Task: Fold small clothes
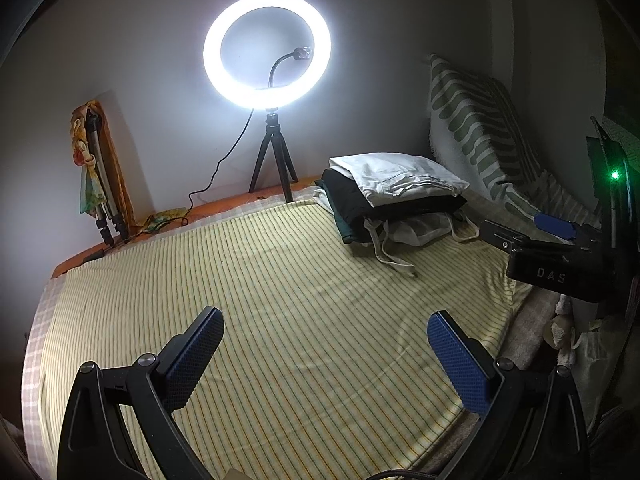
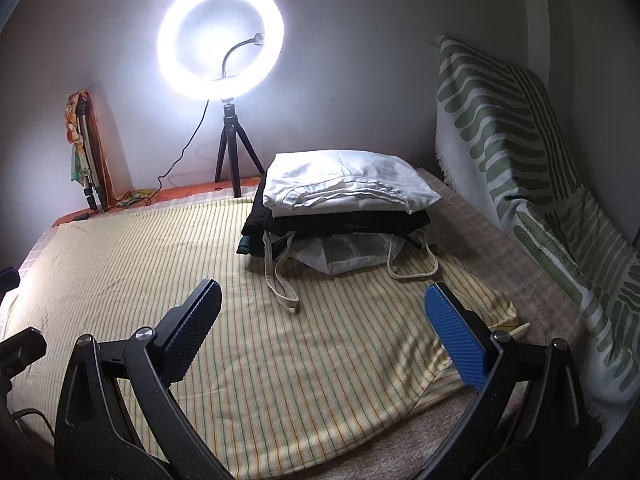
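Both grippers, left gripper [image 1: 325,326] and right gripper [image 2: 323,299], hang at bottom of frame, jaws spread wide, gripping nothing, above the striped yellow cloth [image 2: 200,264]. Folded clothes stack [image 2: 344,204] sits centre-right, below the ring light [image 2: 221,38].

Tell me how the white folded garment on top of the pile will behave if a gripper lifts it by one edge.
The white folded garment looks like soft cloth, so it would probably droop and unfold. It seems light. It sits loose on the black garment, so it may slide off rather than drag the pile.
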Demonstrator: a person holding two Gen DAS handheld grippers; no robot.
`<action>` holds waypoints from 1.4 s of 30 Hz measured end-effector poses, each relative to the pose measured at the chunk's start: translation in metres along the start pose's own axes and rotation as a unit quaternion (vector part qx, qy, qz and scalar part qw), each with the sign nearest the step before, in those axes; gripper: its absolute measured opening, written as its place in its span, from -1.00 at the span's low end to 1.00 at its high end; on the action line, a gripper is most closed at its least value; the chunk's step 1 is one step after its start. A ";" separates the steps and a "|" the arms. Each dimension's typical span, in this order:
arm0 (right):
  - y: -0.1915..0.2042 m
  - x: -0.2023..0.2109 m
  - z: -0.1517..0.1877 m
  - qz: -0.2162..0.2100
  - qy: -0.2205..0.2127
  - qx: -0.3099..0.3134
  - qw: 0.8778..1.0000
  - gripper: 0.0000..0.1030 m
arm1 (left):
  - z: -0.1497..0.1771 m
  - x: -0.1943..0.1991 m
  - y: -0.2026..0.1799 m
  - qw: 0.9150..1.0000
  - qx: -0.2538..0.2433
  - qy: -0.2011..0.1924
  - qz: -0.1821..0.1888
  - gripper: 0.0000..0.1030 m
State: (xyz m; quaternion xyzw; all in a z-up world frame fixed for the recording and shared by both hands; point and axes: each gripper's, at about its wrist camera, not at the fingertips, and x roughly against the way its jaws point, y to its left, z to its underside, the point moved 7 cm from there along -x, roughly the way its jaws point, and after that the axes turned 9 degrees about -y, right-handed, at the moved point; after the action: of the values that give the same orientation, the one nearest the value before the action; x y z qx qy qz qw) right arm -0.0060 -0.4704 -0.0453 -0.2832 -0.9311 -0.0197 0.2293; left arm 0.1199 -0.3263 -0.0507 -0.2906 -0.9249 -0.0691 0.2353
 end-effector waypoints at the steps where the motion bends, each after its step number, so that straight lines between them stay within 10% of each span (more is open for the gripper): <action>1: -0.001 0.000 0.001 0.001 0.001 -0.001 1.000 1.00 | 0.000 0.000 0.000 1.000 0.000 0.000 0.000 0.99; 42: -0.002 0.004 0.006 -0.005 0.010 -0.025 1.000 1.00 | 0.000 0.002 -0.005 1.000 -0.002 -0.001 0.004 0.99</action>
State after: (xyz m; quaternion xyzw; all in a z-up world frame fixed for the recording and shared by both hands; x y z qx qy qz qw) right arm -0.0127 -0.4687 -0.0483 -0.2841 -0.9292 -0.0472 0.2317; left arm 0.1159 -0.3297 -0.0496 -0.2950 -0.9238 -0.0697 0.2341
